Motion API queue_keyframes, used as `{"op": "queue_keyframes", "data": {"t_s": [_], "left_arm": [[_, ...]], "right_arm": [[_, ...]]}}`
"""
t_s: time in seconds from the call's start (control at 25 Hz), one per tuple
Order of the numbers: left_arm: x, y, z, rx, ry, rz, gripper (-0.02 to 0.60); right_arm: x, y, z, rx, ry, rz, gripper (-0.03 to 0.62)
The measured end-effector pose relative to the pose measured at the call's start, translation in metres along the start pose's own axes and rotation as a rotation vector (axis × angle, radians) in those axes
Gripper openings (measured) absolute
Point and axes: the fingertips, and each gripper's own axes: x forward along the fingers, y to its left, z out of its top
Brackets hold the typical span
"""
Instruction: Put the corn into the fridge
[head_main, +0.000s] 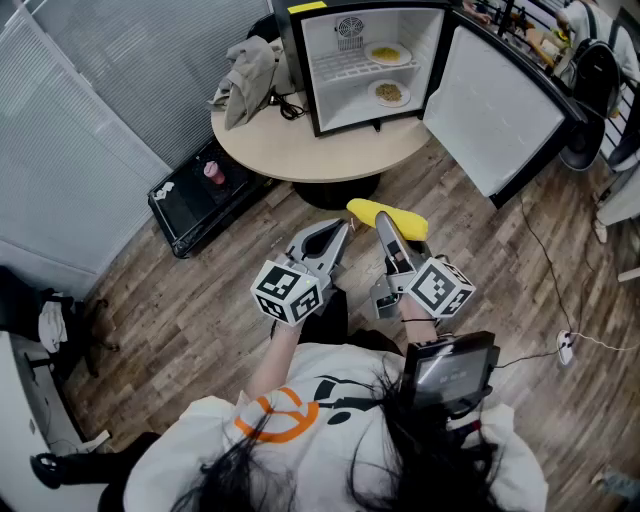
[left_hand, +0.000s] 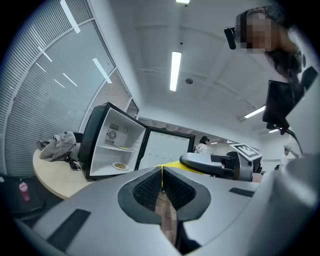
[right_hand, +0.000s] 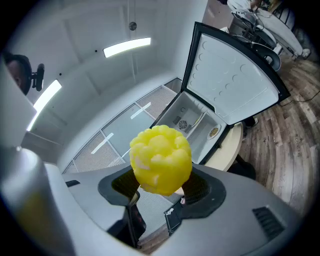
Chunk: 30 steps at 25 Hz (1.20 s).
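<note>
- While the crumpled grey cloth (head_main: 245, 65) at the left edge of the round table (head_main: 300, 150) has no part in the job, it also blocks nothing.
- The left gripper (head_main: 338, 232) is held level above the wooden floor (head_main: 200, 290), its jaws pressed together with nothing between them. It looks idle.
- The fridge (head_main: 308, 80) stands on the table ahead with its white inside in plain view. An upper plate (head_main: 388, 53) of food sits on the wire shelf and a lower plate (head_main: 388, 94) on the bottom, each with free room to its left.
- The corn (head_main: 410, 222), a yellow cob, is pinched between the widely parted jaws of the right gripper (head_main: 386, 228). It is in the air near the table's front edge and well apart from the fridge.
- The door (head_main: 495, 110) is swung fully out to the right, so the way in is clear.
- Judged from this, picking up the cob and opening the fridge are done. Carrying it forward, laying it on a shelf beside a plate and letting go are still to do.
</note>
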Motion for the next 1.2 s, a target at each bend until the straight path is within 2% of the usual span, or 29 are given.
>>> {"op": "queue_keyframes", "data": {"t_s": [0.12, 0.32, 0.52, 1.2], "left_arm": [[-0.007, 0.008, 0.001, -0.003, 0.001, 0.017, 0.012], [-0.013, 0.016, 0.005, -0.021, -0.013, 0.036, 0.012], [-0.01, 0.016, 0.004, -0.022, -0.004, 0.023, 0.012], [0.017, 0.033, -0.009, -0.042, 0.054, 0.004, 0.012]], "right_arm": [[0.0, -0.001, 0.005, -0.045, -0.023, -0.029, 0.255], [0.002, -0.001, 0.003, -0.024, -0.021, -0.032, 0.255], [0.005, -0.002, 0.009, 0.006, -0.047, -0.02, 0.254], [0.026, -0.033, 0.012, 0.012, -0.015, -0.076, 0.255]]}}
